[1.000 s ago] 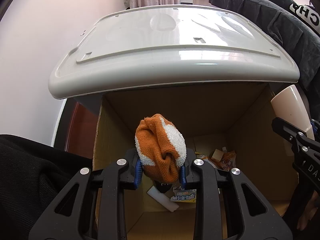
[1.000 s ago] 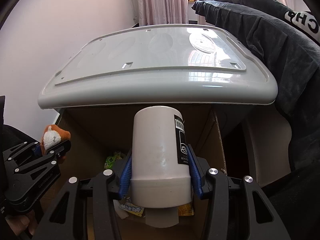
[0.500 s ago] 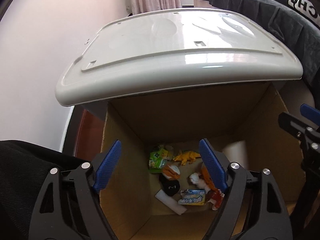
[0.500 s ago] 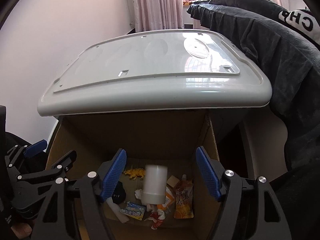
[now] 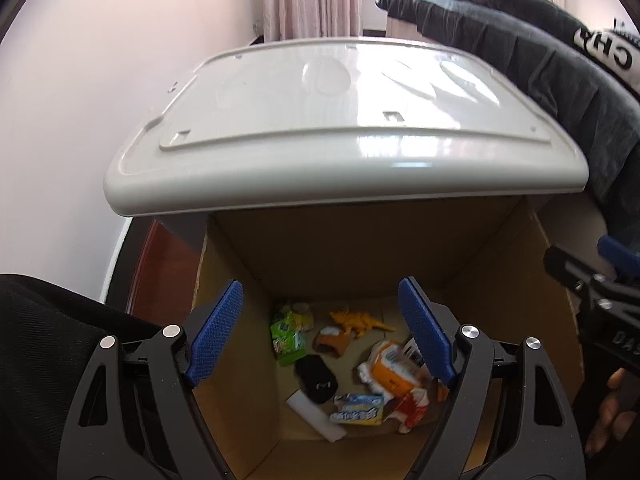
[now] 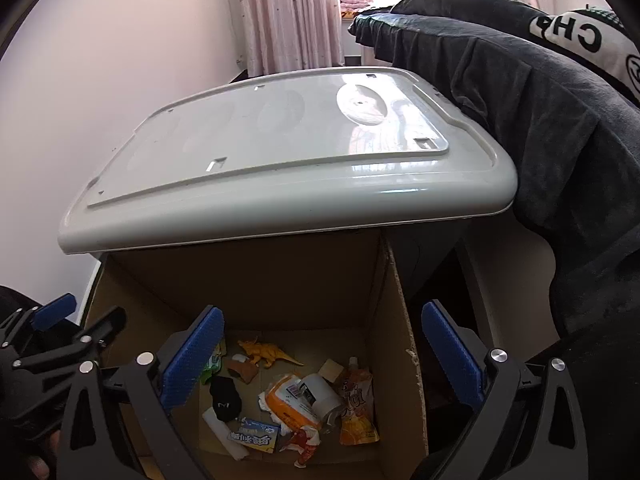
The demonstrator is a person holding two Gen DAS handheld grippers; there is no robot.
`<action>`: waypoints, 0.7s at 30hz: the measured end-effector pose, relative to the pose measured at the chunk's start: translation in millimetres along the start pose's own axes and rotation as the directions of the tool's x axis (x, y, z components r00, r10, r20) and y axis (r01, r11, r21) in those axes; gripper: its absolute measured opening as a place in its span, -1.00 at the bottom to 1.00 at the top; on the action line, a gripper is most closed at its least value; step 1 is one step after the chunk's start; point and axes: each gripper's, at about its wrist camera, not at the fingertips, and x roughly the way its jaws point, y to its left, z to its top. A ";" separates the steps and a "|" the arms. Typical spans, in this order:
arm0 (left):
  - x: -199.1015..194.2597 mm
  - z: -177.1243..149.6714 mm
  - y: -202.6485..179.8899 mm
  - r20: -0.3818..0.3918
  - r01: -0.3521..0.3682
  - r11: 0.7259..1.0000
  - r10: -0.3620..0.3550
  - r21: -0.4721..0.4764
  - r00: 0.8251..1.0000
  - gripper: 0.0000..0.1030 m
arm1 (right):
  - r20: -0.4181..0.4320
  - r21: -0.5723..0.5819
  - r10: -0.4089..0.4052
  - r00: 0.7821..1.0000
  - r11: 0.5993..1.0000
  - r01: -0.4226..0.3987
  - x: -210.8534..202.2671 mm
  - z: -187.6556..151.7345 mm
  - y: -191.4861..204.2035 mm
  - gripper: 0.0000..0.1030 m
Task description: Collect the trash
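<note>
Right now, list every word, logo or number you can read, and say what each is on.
"CH": white band on the black garment, seen reversed, cut off.
"DAS": right gripper frame, cut off.
"M"-like mark: black sock.
Blue packet: characters too blurred to read.
Orange pouch: print unreadable.
White bottle: barcode label, too small.

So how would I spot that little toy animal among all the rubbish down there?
Look into the open cardboard box under the grey lid. At the far end of its floor, against the back wall, lies a dinosaur, beside a green packet. It is the only animal shape there, plain yellow-orange with legs and a pointed tail, while everything around it is wrappers.
</note>
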 end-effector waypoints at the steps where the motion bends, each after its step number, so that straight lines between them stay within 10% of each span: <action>1: -0.4 0.3 0.8 0.003 -0.004 1.000 0.004 -0.005 1.000 0.52 | -0.004 0.001 -0.009 1.000 1.000 0.009 1.4 -0.1 -0.3 0.90; 21: 8.9 2.3 -4.4 -0.029 -0.074 0.997 0.075 0.028 0.997 0.52 | -0.001 -0.041 -0.032 0.999 0.999 0.032 5.6 -0.6 4.9 0.90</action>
